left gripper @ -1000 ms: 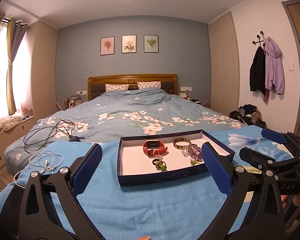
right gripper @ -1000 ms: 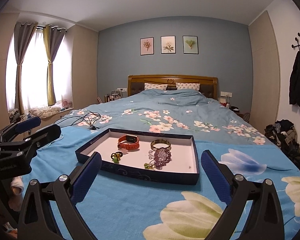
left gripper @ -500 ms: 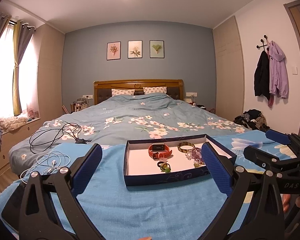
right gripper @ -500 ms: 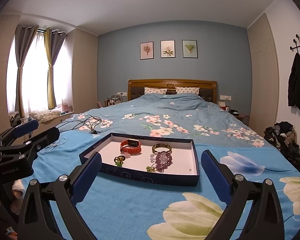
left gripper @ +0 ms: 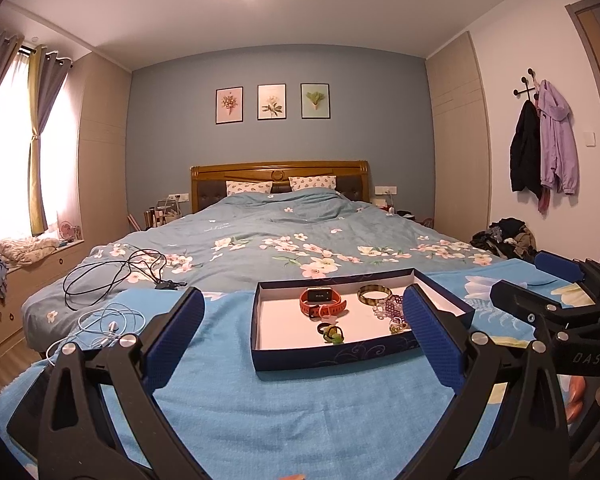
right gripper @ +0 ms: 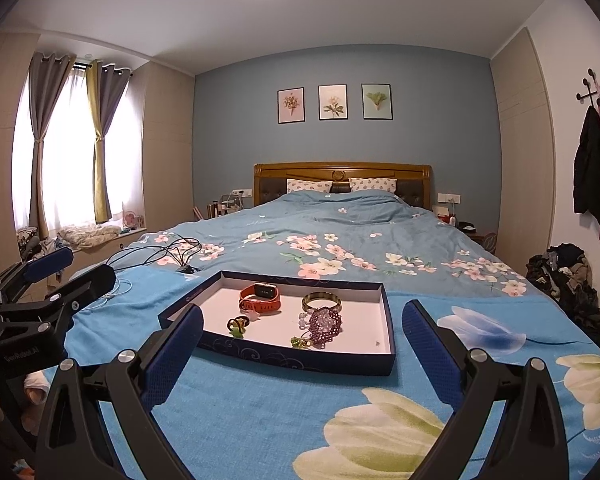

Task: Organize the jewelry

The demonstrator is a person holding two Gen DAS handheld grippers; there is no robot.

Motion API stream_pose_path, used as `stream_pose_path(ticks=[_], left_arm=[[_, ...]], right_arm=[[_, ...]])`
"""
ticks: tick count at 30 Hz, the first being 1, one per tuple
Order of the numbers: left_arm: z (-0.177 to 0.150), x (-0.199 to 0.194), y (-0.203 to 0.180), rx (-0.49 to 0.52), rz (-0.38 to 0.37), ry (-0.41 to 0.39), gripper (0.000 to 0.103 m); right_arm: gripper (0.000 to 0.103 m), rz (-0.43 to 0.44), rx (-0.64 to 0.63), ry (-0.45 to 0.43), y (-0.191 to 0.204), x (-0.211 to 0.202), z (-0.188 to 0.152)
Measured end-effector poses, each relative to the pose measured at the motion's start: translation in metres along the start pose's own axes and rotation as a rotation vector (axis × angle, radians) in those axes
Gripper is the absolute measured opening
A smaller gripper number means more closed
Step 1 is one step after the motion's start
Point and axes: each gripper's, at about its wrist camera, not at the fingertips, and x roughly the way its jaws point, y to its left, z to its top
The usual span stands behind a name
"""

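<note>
Both grippers' fingers are spread wide and hold nothing. Ahead of the left gripper (left gripper: 300, 344) and right gripper (right gripper: 302, 354), the dark blue tray (right gripper: 296, 354) rests on the bed, holding an orange watch (right gripper: 260, 298), bangle (right gripper: 321, 301) and purple beads (right gripper: 328, 322).

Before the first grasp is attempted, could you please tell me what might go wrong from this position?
1. The purple beaded bracelet lies against the gold bangle and a green piece; gripping one could drag the others.
2. The tray sits on a soft blanket, so pressing down may tip it.
3. Both tools, left and right, are open near each other and could collide.
</note>
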Motion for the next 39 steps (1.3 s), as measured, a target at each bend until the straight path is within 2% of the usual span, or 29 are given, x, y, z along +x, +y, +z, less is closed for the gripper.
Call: stream_pose_path(ticks=[39], left_arm=[[0.0005,-0.0004,-0.0013,-0.003,0.028,-0.005,0.097]], right_arm=[[0.096,0.005,0.001,0.01,-0.0016,0.0036,-0.0007]])
